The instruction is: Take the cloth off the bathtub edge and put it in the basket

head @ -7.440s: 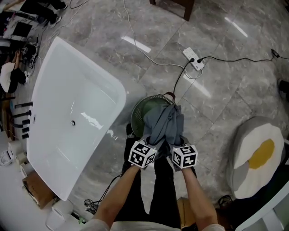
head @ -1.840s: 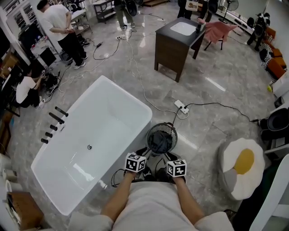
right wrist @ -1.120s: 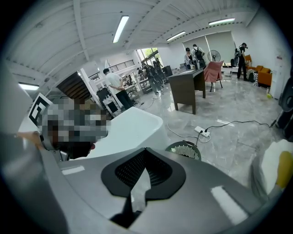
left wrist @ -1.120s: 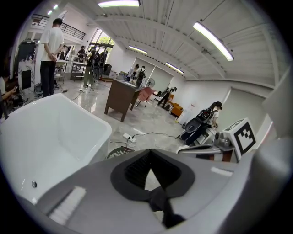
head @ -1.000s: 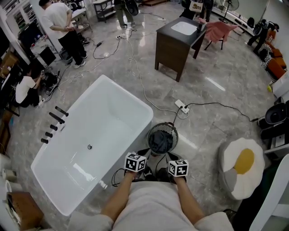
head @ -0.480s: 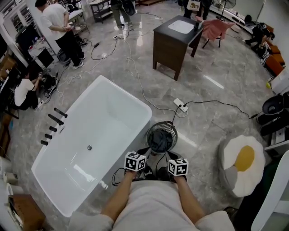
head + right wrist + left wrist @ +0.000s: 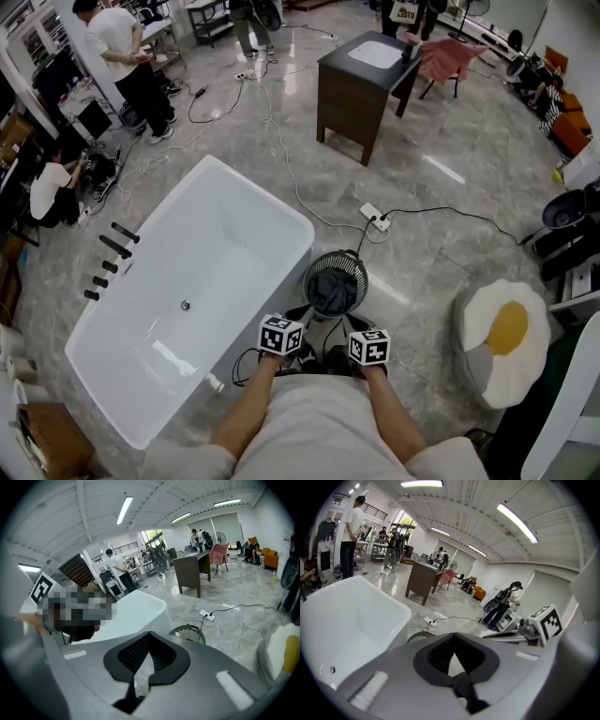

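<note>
Wide workshop hall under a white ribbed ceiling (image 7: 464, 522) with strip lights, floored in glossy grey marble-look tiles (image 7: 450, 187) crossed by loose cables. A person in a white shirt (image 7: 117, 42) standing at the far benches. Framed far wider than seven seconds back, when only tub, basket and floor filled the downward look.

Long white freestanding bathtub (image 7: 187, 281) set slantwise at the left, a row of black taps (image 7: 108, 258) just beside its left long side. Dark brown wooden cabinet with a white basin top (image 7: 361, 80) well apart beyond it, pink fabric over a chair (image 7: 450, 56) just beside that. Fried-egg-shaped white and yellow cushion (image 7: 506, 337) on the floor at the right.

Round dark green wire basket (image 7: 310, 272) on the floor just beside the tub's near corner. Blue-grey cloth (image 7: 333, 292) bundled down inside it — seven seconds ago draped over the basket and pinched by both claws, now let go and lying free.

Left gripper (image 7: 281, 336) and right gripper (image 7: 368, 347) drawn back near the body, side by side, just short of the basket; each with jaws pressed together on nothing, plain along both gripper views. Same place as half a second ago.

White power strip (image 7: 376, 218) with a black lead on the tiles past the basket. Readable print — only black-and-white square markers on the gripper cubes, patterns rather than letters.
</note>
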Demonstrator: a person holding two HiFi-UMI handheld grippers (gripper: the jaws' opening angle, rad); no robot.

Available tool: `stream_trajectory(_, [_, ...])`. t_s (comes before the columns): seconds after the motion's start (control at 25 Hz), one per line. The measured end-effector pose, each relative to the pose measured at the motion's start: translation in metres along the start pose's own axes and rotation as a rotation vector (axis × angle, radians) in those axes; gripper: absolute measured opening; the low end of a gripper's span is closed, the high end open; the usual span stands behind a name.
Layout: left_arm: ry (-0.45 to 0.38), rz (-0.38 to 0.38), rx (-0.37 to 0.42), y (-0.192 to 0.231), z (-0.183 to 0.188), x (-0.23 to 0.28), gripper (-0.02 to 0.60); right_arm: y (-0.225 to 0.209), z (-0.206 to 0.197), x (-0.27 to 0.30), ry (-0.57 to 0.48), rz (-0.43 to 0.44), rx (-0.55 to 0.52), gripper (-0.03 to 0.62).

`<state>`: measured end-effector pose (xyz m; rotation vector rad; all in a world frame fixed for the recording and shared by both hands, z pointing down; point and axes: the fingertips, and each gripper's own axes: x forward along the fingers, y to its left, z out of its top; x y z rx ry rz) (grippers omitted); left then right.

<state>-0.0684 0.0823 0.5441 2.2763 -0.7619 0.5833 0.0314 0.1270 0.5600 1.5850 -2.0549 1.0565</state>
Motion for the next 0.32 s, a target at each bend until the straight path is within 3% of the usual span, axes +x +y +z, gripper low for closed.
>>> stream_trajectory(0.32, [-0.004,0.001,0.001,-0.0026,0.0028,-0.0006,0.058,-0.0013,0.0025,-0.003,-0.007,0.007,0.0,0.0])
